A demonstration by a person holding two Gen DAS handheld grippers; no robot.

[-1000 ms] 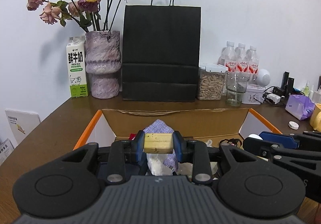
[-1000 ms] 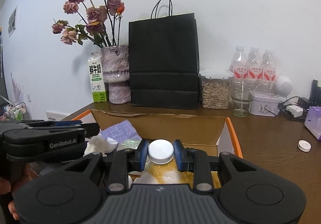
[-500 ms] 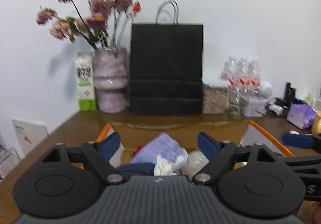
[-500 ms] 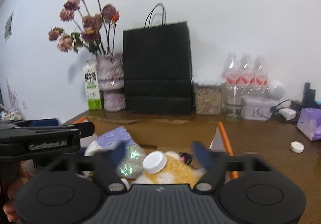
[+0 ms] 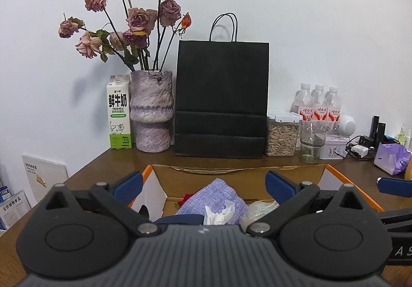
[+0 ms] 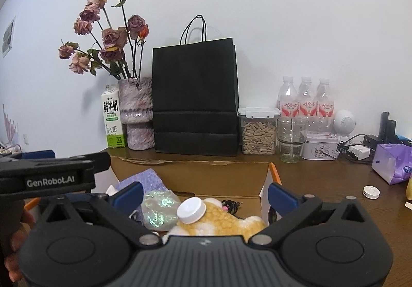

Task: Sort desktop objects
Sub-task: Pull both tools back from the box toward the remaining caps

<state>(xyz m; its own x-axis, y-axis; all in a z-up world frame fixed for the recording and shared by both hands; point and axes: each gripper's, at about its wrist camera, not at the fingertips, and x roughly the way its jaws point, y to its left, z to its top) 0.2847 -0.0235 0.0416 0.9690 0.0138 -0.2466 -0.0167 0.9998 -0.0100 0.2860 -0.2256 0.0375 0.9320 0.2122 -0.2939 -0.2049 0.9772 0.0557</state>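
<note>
Two grippers spreading over one cardboard box

Both the left gripper (image 5: 203, 182) and the right gripper (image 6: 204, 193) hang above the open cardboard box (image 5: 231, 172), jaws opening wide with nothing pinched between them. Inside lie one purple cloth (image 5: 213, 197), one crumpled tissue (image 5: 219, 212) and, seen only from the right wrist, one white-capped bottle (image 6: 191, 209) on a yellow plush toy (image 6: 231, 221). Behind stand three water bottles (image 6: 305, 101), one black paper bag (image 5: 221, 99) and one milk carton (image 5: 119, 114) reading "FRESH MILK". "GenRobot.AI" is printed on the left gripper's side, visible only from the right wrist.
</note>
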